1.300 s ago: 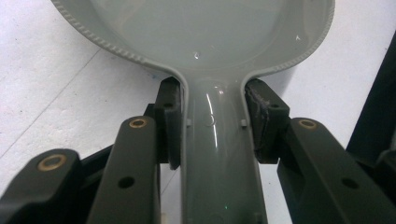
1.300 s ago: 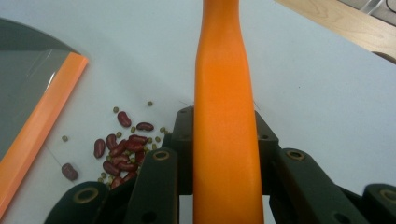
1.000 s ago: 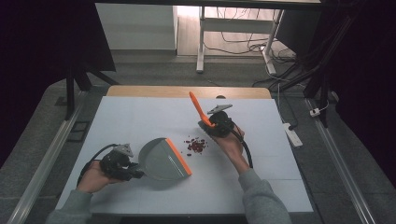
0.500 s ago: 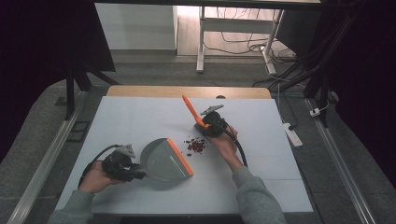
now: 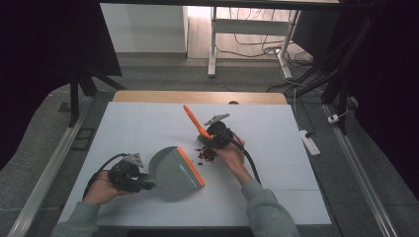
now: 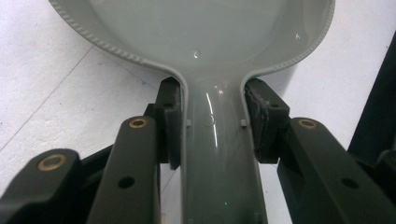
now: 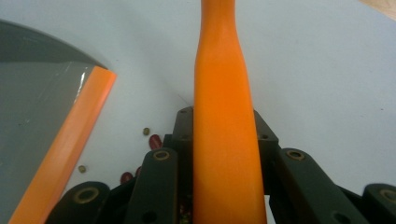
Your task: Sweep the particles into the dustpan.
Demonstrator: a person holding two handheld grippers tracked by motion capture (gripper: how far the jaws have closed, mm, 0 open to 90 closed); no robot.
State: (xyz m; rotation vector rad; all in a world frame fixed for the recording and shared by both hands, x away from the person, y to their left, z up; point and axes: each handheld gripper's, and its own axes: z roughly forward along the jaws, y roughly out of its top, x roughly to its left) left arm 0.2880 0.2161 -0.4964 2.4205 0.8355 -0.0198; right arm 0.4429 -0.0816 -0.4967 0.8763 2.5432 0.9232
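A grey dustpan point(image 5: 172, 169) with an orange lip point(image 5: 190, 166) lies on the white table, lip toward the right. My left gripper point(image 5: 143, 184) is shut on its grey handle point(image 6: 215, 154), pads pressing both sides. A small pile of dark red beans point(image 5: 206, 155) lies just right of the lip. My right gripper point(image 5: 213, 140) hovers over the beans, shut on an orange brush handle point(image 5: 191, 120) that sticks up and to the left; the same handle point(image 7: 224, 126) runs between its jaws. Loose beans point(image 7: 154, 141) and the dustpan lip point(image 7: 65, 149) lie beneath. The brush head is hidden.
The white table top point(image 5: 296, 148) has a wooden strip point(image 5: 197, 97) at its far edge. Black cables trail from both grippers over the table. A white power strip point(image 5: 310, 142) lies on the floor at the right, and a desk frame point(image 5: 213, 44) stands beyond.
My right gripper with the orange brush has moved left and slightly down, ending over the beans beside the dustpan lip. The left gripper and dustpan have stayed put.
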